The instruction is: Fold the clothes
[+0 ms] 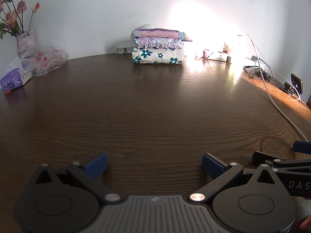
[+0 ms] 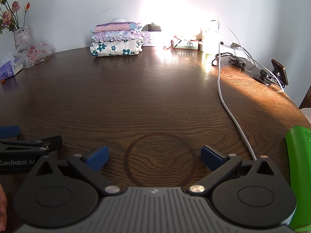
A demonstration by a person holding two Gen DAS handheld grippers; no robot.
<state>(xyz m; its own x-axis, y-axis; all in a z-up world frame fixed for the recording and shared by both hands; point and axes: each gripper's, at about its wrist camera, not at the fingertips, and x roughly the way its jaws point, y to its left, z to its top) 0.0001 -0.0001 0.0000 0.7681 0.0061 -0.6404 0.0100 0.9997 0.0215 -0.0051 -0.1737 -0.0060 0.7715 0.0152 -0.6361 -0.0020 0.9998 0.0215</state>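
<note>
Left wrist view: left gripper [image 1: 154, 164] spread wide, empty, low over bare desk [image 1: 155, 106]. Folded clothes stack [image 1: 158, 46] at far edge near wall, likely parked clear of working area. Right gripper [image 1: 281, 160] just beside.

Right wrist view: right gripper [image 2: 154, 158] spread, empty. Stack [image 2: 116, 38] far left. Green item [image 2: 299, 165] at right edge, unidentifiable.

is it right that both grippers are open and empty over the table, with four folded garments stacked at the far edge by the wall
Not quite: the stack holds three folded garments, not four, as the left wrist view shows. The rest stands: the left gripper and right gripper are open and empty over the table.
</note>
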